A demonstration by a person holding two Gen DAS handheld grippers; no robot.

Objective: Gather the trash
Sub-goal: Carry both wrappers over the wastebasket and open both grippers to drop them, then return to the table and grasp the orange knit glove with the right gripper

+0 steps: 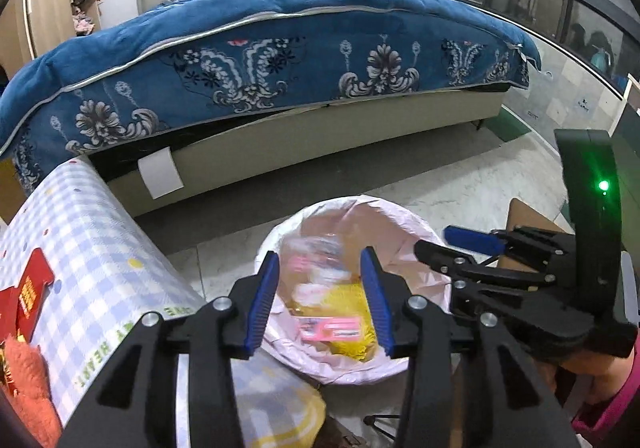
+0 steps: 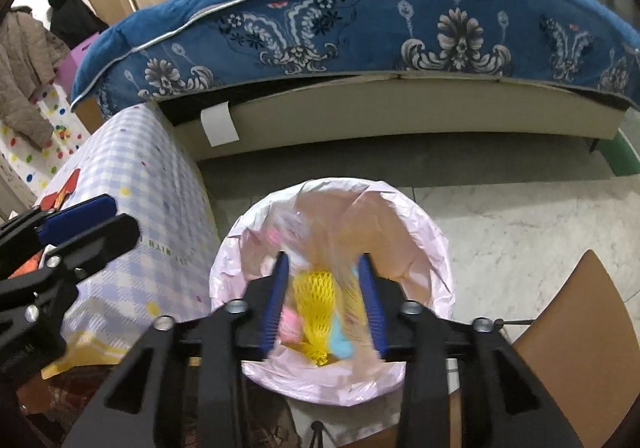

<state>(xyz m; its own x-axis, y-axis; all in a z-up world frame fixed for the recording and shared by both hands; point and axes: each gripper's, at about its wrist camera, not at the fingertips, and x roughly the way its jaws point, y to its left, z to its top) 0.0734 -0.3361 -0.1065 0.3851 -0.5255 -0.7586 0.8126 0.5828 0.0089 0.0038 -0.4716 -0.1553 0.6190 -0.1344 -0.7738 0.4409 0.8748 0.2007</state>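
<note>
While both grippers hang over the bin (image 2: 436, 248) with its pink bag, the left gripper (image 1: 322, 302) and right gripper (image 2: 326, 304) have their fingers apart, holding nothing. The trash (image 2: 316, 312) lies inside the bin.

open mouth of the round bin with pale pink plastic liner (image 2: 420, 224) lies directly under both grippers; the way down into it is unobstructed. left gripper (image 1: 320, 300) and right gripper (image 2: 325, 302) sit near each other over the rim, little room between. table under blue-checked cloth (image 1: 92, 232) blocks the left side, brown wooden chair seat (image 2: 580, 348) the right. bare marble floor (image 2: 520, 216) beyond, then bed with blue floral blanket (image 2: 360, 20).
</note>
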